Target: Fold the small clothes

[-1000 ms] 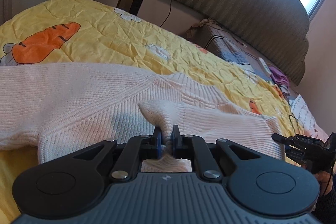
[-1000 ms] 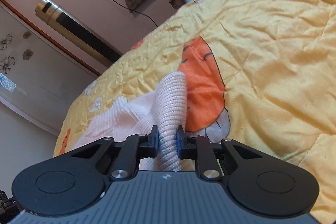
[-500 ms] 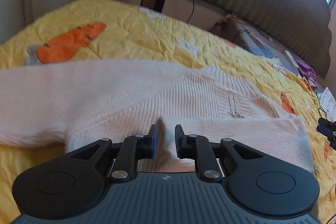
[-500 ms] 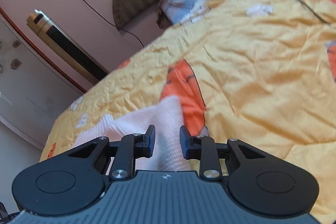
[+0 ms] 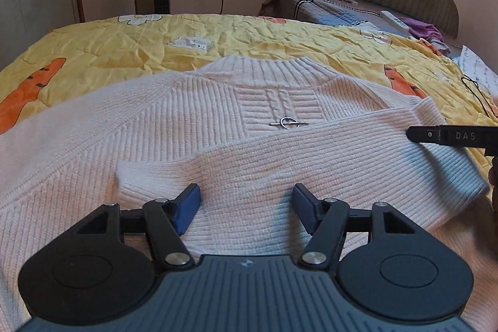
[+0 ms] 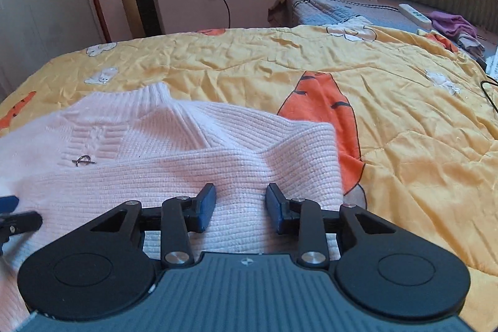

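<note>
both views dim and warm-toned, lit softly from the upper right. heavy fisheye bending at the edges; corners vignetted black. the sweater point(image 5: 193, 145) looks pale and slightly washed out, knit ribs still sharp. soft shadows lie under its folded sleeve. no motion blur, no glare.

bed: yellow carrot-print quilt point(image 5: 280, 36) | on it: pale knit sweater point(image 5: 193, 126)

Pale pink ribbed sweater point(image 5: 193, 126); yellow quilt point(image 6: 404, 126), orange carrot print; gripper pads point(image 5: 186, 207) blue.
</note>
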### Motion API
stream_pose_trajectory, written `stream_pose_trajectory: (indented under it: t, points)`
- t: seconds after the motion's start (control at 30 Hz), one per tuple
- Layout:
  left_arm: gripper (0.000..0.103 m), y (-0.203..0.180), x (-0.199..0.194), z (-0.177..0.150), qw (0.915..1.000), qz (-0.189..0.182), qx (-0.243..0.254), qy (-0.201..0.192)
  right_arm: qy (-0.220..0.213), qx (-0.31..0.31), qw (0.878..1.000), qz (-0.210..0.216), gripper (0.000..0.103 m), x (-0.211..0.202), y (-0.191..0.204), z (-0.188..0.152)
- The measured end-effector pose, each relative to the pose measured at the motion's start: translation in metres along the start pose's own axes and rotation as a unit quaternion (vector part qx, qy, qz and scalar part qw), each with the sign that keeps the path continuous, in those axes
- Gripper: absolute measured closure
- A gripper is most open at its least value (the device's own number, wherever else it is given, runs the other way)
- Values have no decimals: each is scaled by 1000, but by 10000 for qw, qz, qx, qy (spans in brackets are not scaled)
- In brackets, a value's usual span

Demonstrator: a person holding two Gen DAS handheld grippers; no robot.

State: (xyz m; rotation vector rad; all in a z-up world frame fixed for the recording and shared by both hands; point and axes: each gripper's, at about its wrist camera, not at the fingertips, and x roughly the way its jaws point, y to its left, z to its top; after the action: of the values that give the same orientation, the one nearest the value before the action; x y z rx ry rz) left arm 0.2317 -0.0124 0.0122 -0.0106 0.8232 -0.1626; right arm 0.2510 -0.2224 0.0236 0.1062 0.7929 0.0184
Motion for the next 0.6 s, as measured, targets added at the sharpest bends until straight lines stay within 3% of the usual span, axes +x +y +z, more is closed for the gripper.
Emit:
stream_pose_trajectory:
  t: [0.07, 0.13, 0.2, 0.27, 0.3, 0.37, 0.4, 0.5, 0.6]
  points:
    - [37, -2, -2, -1, 9999, 4, 148, -43, -3, 313, 9991, 290, 65, 0, -15, 0]
    - [39, 5, -16, -1, 10000, -55, -26, -33, 73, 514, 9977, 433, 65, -2, -22, 3]
    - [38, 18, -47, -10, 9996, -104, -203, -194, 78, 644, 9972, 383, 66, -17, -22, 4]
    - [38, 39, -88, -28, 9979, -125, -410, -480, -135, 877, 9945, 553, 58, -56, -28, -6]
    - [37, 49, -105, -38, 9970, -14, -518, -566, -326, 916, 9927, 712, 55, -80, -33, -17]
    - [32, 70, -137, -64, 9941, 265, -818, -663, -575, 1019, 9900, 794, 35, -127, -46, -46]
    - [31, 78, -146, -76, 9926, 391, -956, -639, -547, 1101, 9894, 775, 32, -148, -54, -64]
    - [31, 94, -161, -109, 9899, 758, -1168, -274, -82, 1808, 9797, 859, 34, -181, -79, -123]
    - [31, 103, -167, -137, 9869, 647, -1467, 157, 408, 2465, 9625, 1060, 43, -194, -87, -176]
